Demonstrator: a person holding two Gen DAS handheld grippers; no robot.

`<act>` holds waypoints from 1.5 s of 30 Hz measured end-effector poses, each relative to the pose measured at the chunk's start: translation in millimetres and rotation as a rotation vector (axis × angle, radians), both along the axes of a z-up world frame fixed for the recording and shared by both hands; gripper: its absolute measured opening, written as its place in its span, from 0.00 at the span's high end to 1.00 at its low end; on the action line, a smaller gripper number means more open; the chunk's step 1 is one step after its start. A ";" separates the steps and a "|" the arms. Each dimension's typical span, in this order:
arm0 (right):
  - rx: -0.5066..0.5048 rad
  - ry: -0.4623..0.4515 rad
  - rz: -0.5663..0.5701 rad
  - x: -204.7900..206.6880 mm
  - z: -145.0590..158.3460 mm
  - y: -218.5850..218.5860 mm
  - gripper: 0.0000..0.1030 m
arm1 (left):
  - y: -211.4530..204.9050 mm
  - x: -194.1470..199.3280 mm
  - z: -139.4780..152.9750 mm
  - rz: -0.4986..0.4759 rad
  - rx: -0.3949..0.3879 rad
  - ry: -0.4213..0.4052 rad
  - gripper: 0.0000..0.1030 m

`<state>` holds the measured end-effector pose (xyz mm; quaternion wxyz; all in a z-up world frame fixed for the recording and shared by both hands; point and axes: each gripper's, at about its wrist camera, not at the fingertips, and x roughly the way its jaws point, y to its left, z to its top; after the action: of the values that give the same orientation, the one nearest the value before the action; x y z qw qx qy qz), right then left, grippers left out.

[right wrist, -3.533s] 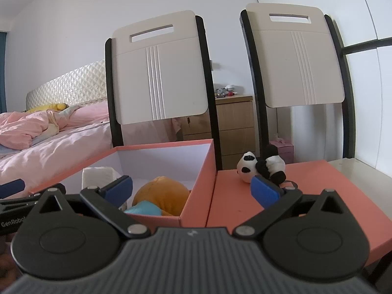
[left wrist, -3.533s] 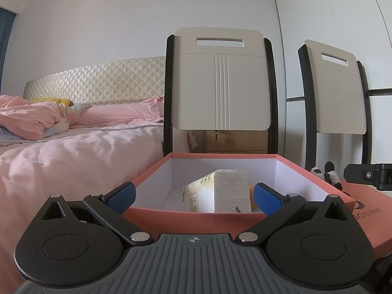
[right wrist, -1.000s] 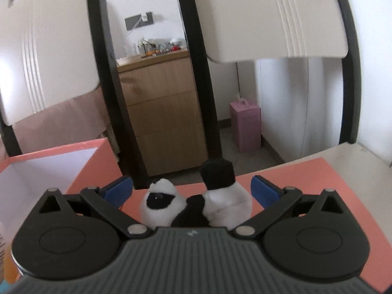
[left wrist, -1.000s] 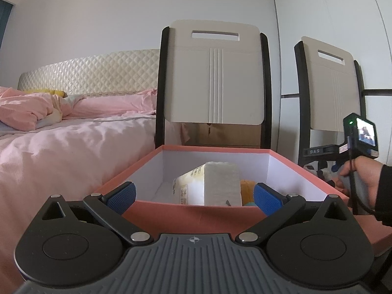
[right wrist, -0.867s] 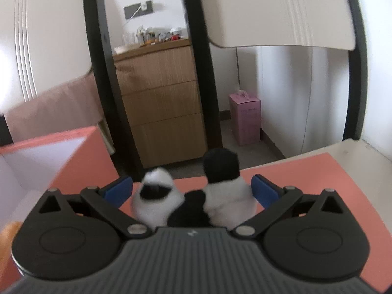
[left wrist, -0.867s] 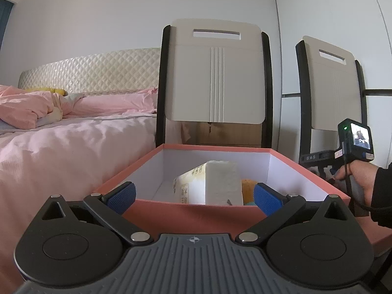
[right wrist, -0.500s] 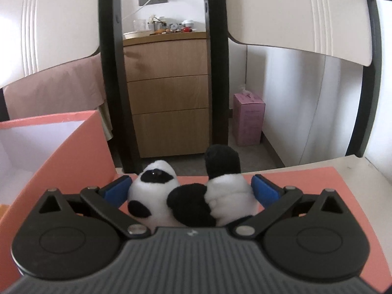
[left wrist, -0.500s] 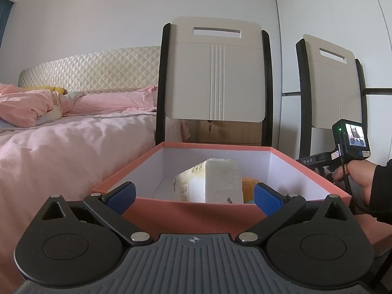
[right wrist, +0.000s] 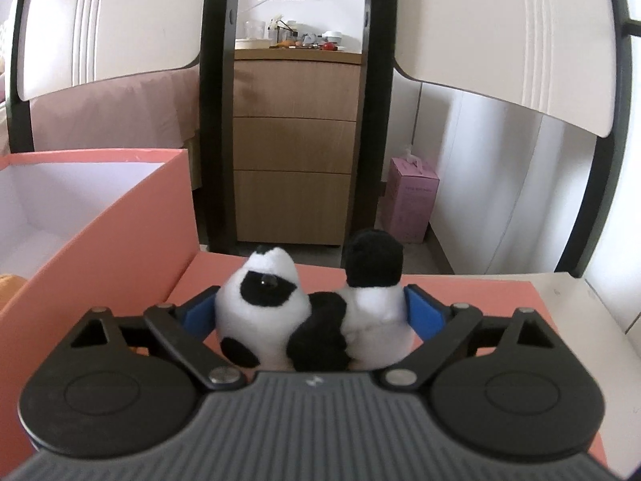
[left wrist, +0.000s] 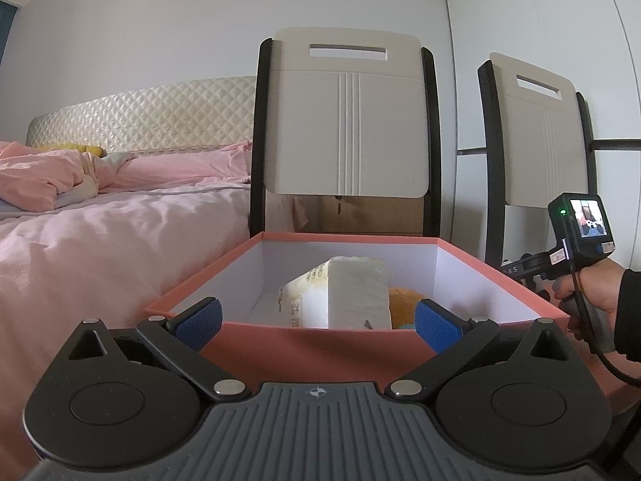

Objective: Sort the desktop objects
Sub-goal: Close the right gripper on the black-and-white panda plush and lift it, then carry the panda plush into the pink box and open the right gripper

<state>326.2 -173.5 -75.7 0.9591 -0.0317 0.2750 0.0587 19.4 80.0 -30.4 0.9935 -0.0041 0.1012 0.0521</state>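
Our right gripper [right wrist: 314, 314] has its jaws around the panda plush toy [right wrist: 312, 312]. The blue pads sit against both sides of the toy, so we judge the jaws are clenched on it, though the soft fur hides how tight the squeeze is. The panda lies between the jaws on the orange box lid [right wrist: 472, 292], which is flat on the surface.

Our left gripper [left wrist: 316, 320] has its jaws spread wide and holds nothing. Just ahead of those jaws is the orange box [left wrist: 320, 340]. Inside it we see a tissue pack [left wrist: 344, 292] and an orange plush toy [left wrist: 404, 300] behind it.

The step in hand looks like moving the panda into the box. To do it well, we should squeeze gently so the soft toy does not slip or pop out. We should lift it higher than the box wall, which stands to the left of the right jaws. Then we carry it over the open space and let go low, so it lands softly beside the other things.

The pale surface [right wrist: 581, 312] shows past the lid, to the right of the jaws. Beyond the jaws stand two chairs [left wrist: 344, 120], a wooden drawer chest [right wrist: 296, 140], a pink carton [right wrist: 408, 200] on the floor and a bed with pink covers [left wrist: 100, 220].
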 end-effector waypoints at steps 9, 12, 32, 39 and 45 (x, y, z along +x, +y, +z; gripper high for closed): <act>0.091 -0.032 -0.047 -24.9 14.8 -20.5 0.08 | -1.4 0.6 -0.4 0.002 0.004 -0.001 0.00; 0.141 -0.053 -0.067 -34.7 23.6 -28.0 0.08 | -1.5 0.6 -0.4 0.002 0.006 -0.002 0.00; 0.173 -0.307 0.162 -119.4 90.9 26.9 0.07 | -3.6 -1.2 0.2 0.000 0.012 -0.006 0.00; 0.178 -0.307 0.264 -122.2 89.4 59.6 0.07 | -2.8 -0.7 0.6 0.003 0.008 -0.006 0.00; 0.212 -0.227 0.378 -117.2 84.8 86.8 0.07 | -1.7 -0.6 0.8 0.004 0.004 -0.006 0.00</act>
<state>209.0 -86.6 9.1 0.9537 0.0120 0.1470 0.2620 18.7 78.2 -29.6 0.9937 -0.0024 0.0982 0.0544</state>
